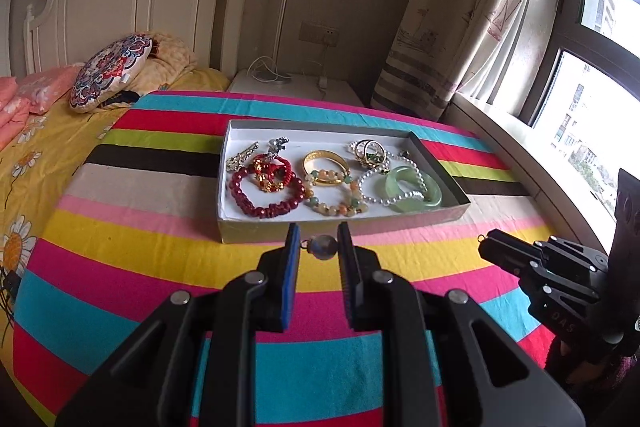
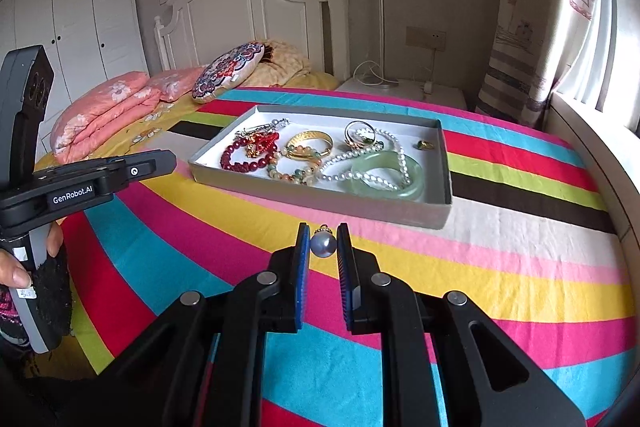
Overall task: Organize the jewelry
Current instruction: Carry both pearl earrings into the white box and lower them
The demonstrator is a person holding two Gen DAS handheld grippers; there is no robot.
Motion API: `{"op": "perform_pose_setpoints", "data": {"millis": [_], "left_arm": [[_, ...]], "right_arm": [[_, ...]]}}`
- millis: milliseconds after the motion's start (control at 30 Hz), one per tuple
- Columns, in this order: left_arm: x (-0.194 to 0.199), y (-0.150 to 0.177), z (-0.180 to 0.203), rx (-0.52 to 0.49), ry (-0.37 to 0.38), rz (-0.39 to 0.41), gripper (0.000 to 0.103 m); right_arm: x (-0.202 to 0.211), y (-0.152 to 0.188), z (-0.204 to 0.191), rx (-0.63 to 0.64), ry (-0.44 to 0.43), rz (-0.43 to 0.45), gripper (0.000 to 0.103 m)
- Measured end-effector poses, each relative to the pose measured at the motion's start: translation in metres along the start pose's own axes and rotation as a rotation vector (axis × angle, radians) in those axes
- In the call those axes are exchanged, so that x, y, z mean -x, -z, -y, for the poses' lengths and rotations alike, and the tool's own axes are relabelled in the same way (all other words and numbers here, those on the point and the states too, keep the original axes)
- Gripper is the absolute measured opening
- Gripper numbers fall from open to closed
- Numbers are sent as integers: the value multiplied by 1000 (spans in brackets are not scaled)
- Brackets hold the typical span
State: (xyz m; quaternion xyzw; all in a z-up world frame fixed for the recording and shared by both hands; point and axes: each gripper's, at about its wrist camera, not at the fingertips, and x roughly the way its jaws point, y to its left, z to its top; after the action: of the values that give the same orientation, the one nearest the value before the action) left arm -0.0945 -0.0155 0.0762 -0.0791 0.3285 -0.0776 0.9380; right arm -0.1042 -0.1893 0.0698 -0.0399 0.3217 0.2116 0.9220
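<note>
A shallow grey box (image 1: 440,217) (image 2: 444,163) holds jewelry: a red bead bracelet (image 1: 266,201) (image 2: 244,157), a gold bangle (image 1: 324,165) (image 2: 310,143), a pearl string (image 1: 370,187) (image 2: 360,163), a green jade bangle (image 1: 416,189) (image 2: 386,175), rings (image 1: 370,151) (image 2: 362,135). My left gripper (image 1: 319,241) holds a grey pearl earring (image 1: 323,246) between its pads, before the box. My right gripper (image 2: 323,241) holds another grey pearl earring (image 2: 324,244). Each gripper shows in the other view, the right (image 1: 486,245) and the left (image 2: 170,159).
The box lies on a striped blanket (image 1: 160,259) (image 2: 500,267) over a bed. Pillows (image 1: 112,71) (image 2: 228,71) lie by the white headboard. A nightstand (image 1: 296,85) with cables stands behind. A window sill (image 1: 520,155) runs along the right.
</note>
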Motion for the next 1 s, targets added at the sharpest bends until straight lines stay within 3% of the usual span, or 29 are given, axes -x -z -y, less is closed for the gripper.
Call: {"op": "perform_pose_setpoints", "data": {"millis": [300,467,767,1000], "left_arm": [[-26,-37,24,-85,11,33,18],[-56,-49,27,-88,-22,24,18],[-100,-54,15,-52,-96,-6,18],[-119,-54,13,-64,-126,-19,18]], "right_arm": [[-24,-34,6,-69,-21,42,14],[-36,-47,10,-90,-13,65,14],[-84,-64,25,-180,1,62,14],[-105,-61,20,-163,52,58,15]]}}
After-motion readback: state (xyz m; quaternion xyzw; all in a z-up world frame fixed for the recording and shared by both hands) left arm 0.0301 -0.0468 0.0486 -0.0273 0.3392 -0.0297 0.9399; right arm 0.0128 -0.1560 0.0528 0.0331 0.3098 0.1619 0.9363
